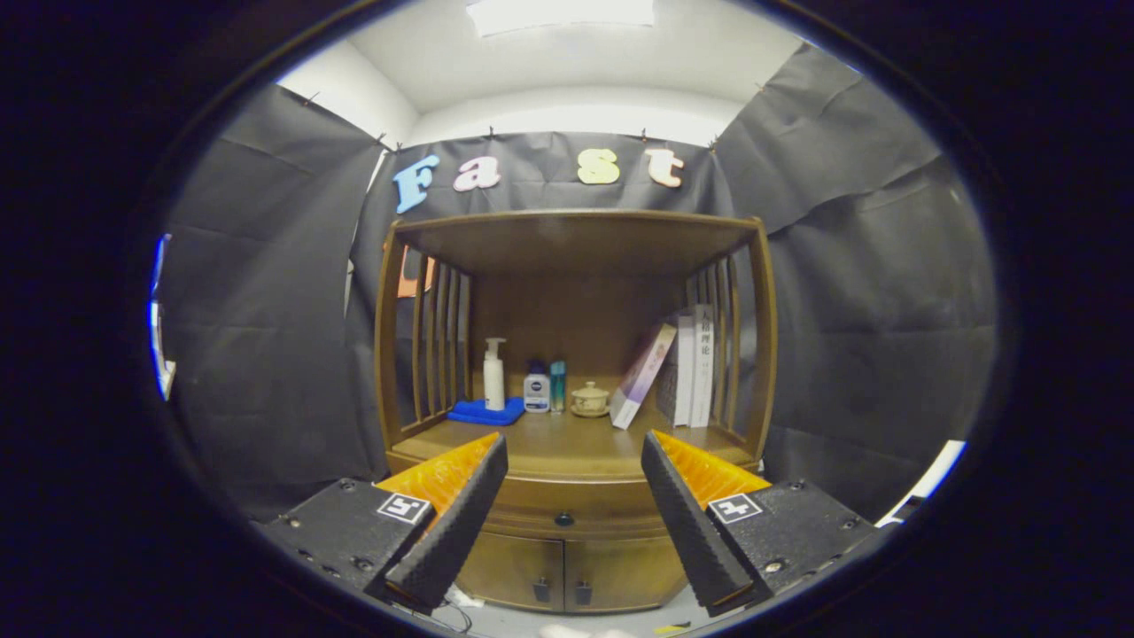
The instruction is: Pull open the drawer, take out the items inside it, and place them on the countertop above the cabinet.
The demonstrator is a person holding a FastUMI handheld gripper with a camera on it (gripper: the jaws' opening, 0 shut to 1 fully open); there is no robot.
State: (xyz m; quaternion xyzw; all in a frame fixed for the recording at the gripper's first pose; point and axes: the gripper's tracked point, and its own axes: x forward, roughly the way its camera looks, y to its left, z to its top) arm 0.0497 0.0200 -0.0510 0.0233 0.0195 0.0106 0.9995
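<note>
A wooden cabinet stands ahead of me, with its countertop under an open shelf frame. Below the countertop runs a shut drawer with a small dark knob at its middle. My gripper is open, its two fingers spread wide on either side of the knob and some way in front of the cabinet, with nothing between them. What is inside the drawer is hidden.
On the countertop stand a white pump bottle on a blue cloth, two small bottles, a lidded ceramic cup and leaning books. Two lower doors with handles sit under the drawer. The countertop's front strip is bare.
</note>
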